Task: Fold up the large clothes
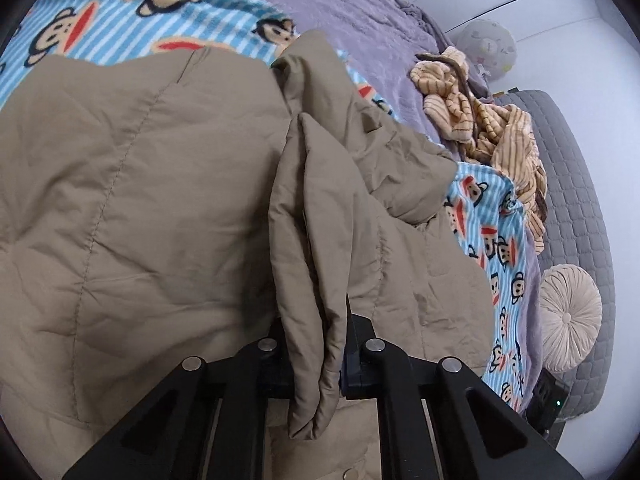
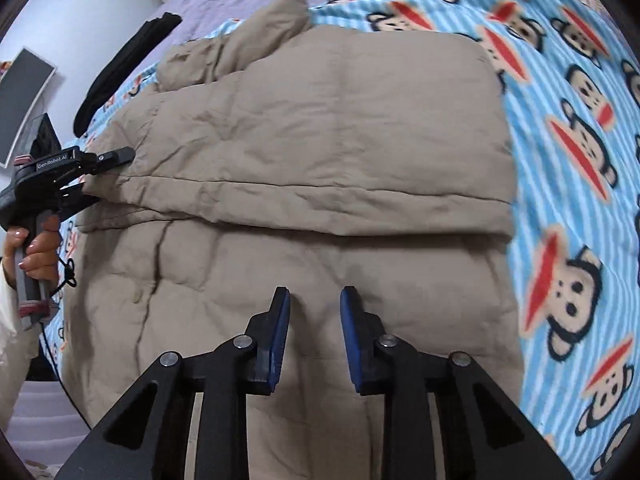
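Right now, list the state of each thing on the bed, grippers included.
Tan padded jacket: partly folded, lying on the monkey blanket.
Left gripper: shut on a fold of the jacket.
Right gripper: open, nothing between its fingers.
Monkey blanket: spread flat.
Striped garment: crumpled, unfolded.

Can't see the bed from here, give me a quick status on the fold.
Left gripper shut on tan quilted coat. Right gripper open above it, nothing between fingers. Striped garment off to side, not in way.

A monkey-print blanket [image 2: 568, 128] covers a purple bedspread [image 1: 340, 4]. A striped tan garment [image 1: 492, 120] lies crumpled near the bed's edge, a round pleated cushion [image 1: 570, 316] beyond it.
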